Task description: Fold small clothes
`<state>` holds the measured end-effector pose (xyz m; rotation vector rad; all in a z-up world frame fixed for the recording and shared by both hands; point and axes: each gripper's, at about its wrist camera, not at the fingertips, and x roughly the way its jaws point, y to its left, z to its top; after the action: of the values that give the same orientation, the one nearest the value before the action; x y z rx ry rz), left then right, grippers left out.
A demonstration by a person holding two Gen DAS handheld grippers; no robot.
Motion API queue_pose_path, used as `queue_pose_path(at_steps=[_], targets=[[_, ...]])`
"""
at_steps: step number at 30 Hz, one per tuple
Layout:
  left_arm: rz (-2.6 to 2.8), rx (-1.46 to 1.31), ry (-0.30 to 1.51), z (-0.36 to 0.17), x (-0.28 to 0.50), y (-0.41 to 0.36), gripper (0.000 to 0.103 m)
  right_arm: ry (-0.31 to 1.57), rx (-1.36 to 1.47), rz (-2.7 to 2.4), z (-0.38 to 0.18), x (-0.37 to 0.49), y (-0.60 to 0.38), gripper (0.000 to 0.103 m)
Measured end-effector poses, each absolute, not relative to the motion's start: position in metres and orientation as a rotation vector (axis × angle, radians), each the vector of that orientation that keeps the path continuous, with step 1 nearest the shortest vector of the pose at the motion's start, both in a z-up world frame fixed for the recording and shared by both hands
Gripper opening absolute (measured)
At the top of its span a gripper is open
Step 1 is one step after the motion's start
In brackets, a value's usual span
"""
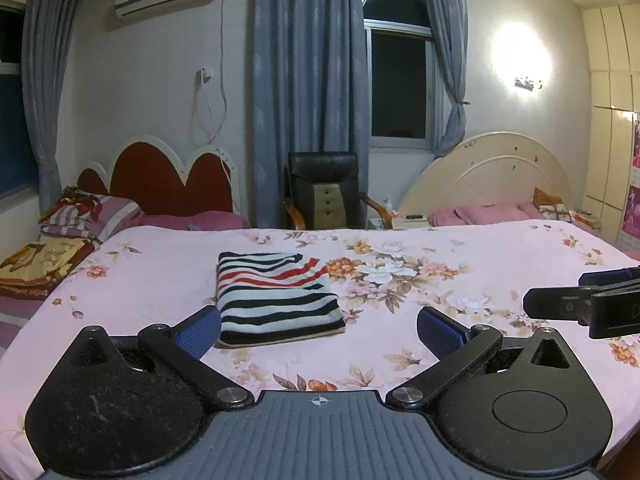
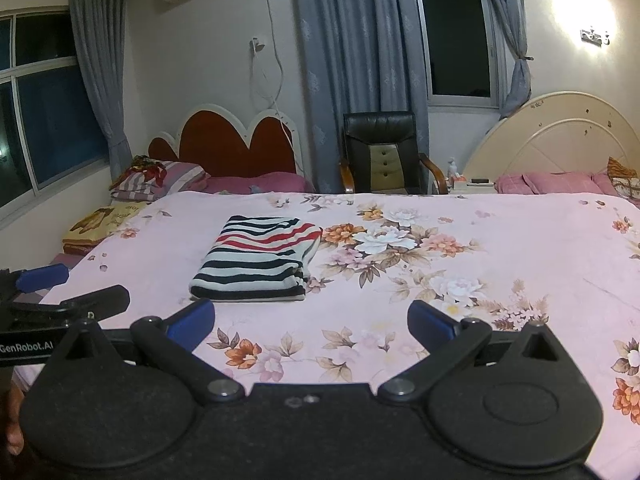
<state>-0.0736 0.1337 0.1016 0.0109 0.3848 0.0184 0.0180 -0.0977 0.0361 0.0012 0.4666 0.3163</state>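
Observation:
A folded striped garment, white with black and red stripes, lies as a neat rectangle on the pink floral bedsheet. My left gripper hovers just in front of it, open, with nothing between its blue pads. In the right wrist view the same garment lies ahead and to the left of my right gripper, which is also open and holds nothing. Each gripper shows in the other's view: the right gripper at the right edge, the left gripper at the left edge.
Beyond the bed stand a black office chair, a red headboard with folded bedding, and a cream headboard with pink pillows. A folded blanket lies at the left.

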Motion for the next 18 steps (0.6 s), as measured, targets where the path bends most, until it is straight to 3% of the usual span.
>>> queue_pose_path(at_steps=[18], targets=[[0.014,-0.001,0.383,0.099,-0.0721,0.1364,0.103,0.465,0.0,0.317,0.0354,0.0174,-0.0946,0.102]])
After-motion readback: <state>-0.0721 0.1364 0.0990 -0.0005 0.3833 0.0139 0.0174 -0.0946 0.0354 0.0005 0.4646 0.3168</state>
